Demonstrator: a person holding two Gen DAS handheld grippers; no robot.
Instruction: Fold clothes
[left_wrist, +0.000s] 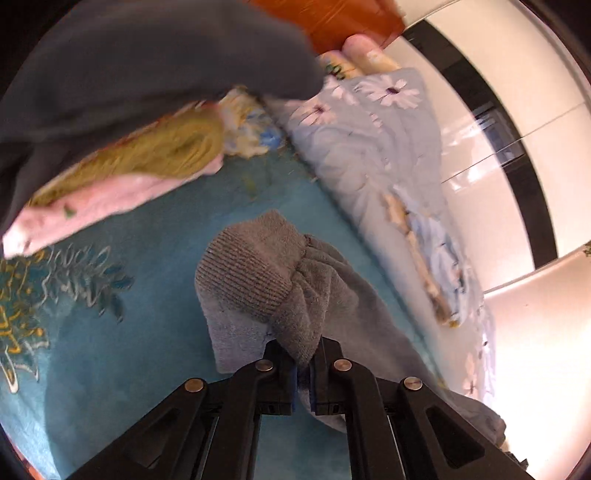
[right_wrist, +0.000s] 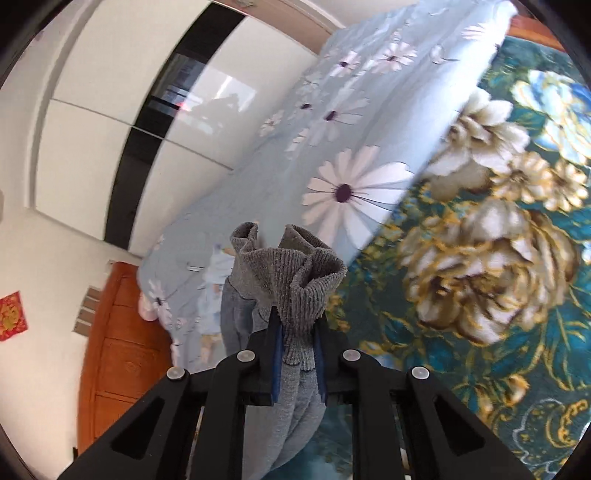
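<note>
A grey knit garment (left_wrist: 266, 280) with a ribbed cuff is bunched in my left gripper (left_wrist: 303, 363), which is shut on it above the teal floral bedspread (left_wrist: 155, 229). My right gripper (right_wrist: 298, 347) is shut on another ribbed edge of the same grey garment (right_wrist: 295, 280), with the rest hanging down below the fingers. The garment is lifted off the bed in both views. A dark grey cloth (left_wrist: 147, 62) fills the upper left of the left wrist view.
A light blue daisy quilt (right_wrist: 351, 147) lies folded along the bed next to the teal bedspread (right_wrist: 498, 258). A pink and olive folded cloth (left_wrist: 122, 181) lies on the bed. White wardrobe doors (right_wrist: 92, 129) and an orange wooden headboard (right_wrist: 122, 350) stand beyond.
</note>
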